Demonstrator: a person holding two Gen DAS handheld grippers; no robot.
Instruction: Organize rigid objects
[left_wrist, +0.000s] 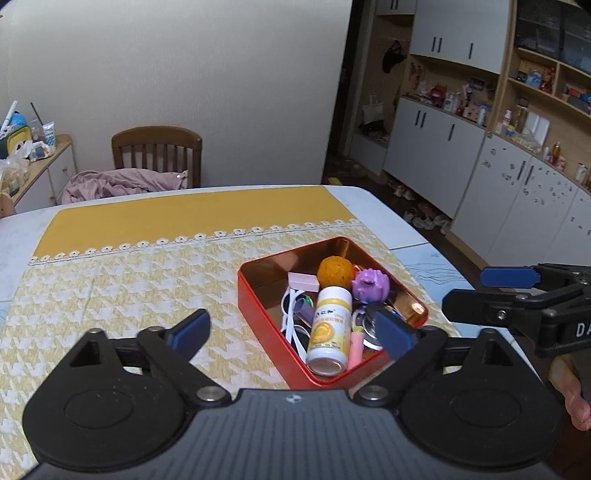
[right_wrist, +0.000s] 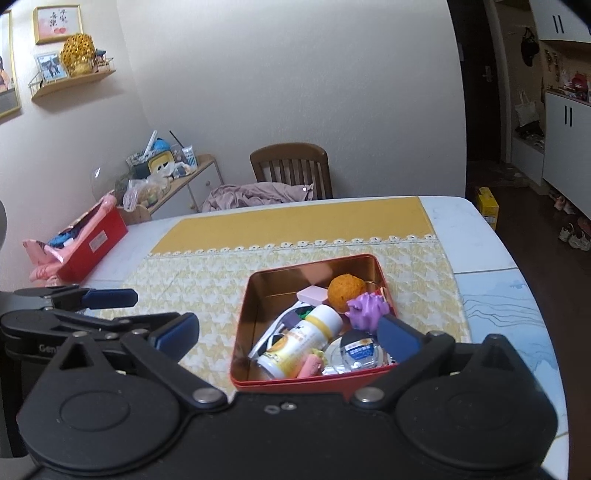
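Left wrist view. Left gripper (left_wrist: 291, 330) fills the lower frame, jaws wide apart, nothing between them. Its right blue pad overlaps the near right corner of the red tin (left_wrist: 258, 314), which sits on the houndstooth cloth (left_wrist: 129, 288) of the worktop (left_wrist: 413, 236), at about 1 o'clock from the gripper. Inside the tin: white bottle with yellow label (left_wrist: 328, 332) lying on its side, base toward the camera; orange ball (left_wrist: 335, 272) at the far side; purple spiky toy (left_wrist: 370, 285) just beside the ball at 3 o'clock from it; pink block (left_wrist: 303, 282) at 9 o'clock from the ball; white sunglasses (left_wrist: 291, 321) along the left wall; a pink stick (left_wrist: 355, 349) beside the bottle's base. Right gripper (left_wrist: 476, 291) enters from 3 o'clock, beside the tin, jaws apart and empty. Wooden chair (left_wrist: 159, 155) beyond the far worktop edge, pinkish cloth on its seat.

Right wrist view. Right gripper (right_wrist: 288, 336) in the lower frame, jaws wide apart, empty; right pad overlaps the tin's (right_wrist: 240, 332) near right side. Tin at 12 o'clock, with the bottle (right_wrist: 303, 339) lying diagonally, ball (right_wrist: 346, 290), purple toy (right_wrist: 365, 308), pink block (right_wrist: 313, 294), and a clear round lidded container (right_wrist: 354, 354) at the near right corner. Left gripper (right_wrist: 144, 306) at 9 o'clock, jaws apart, over the cloth, clear of the tin. A red box (right_wrist: 92, 247) sits at the worktop's far left corner, at 10 o'clock.
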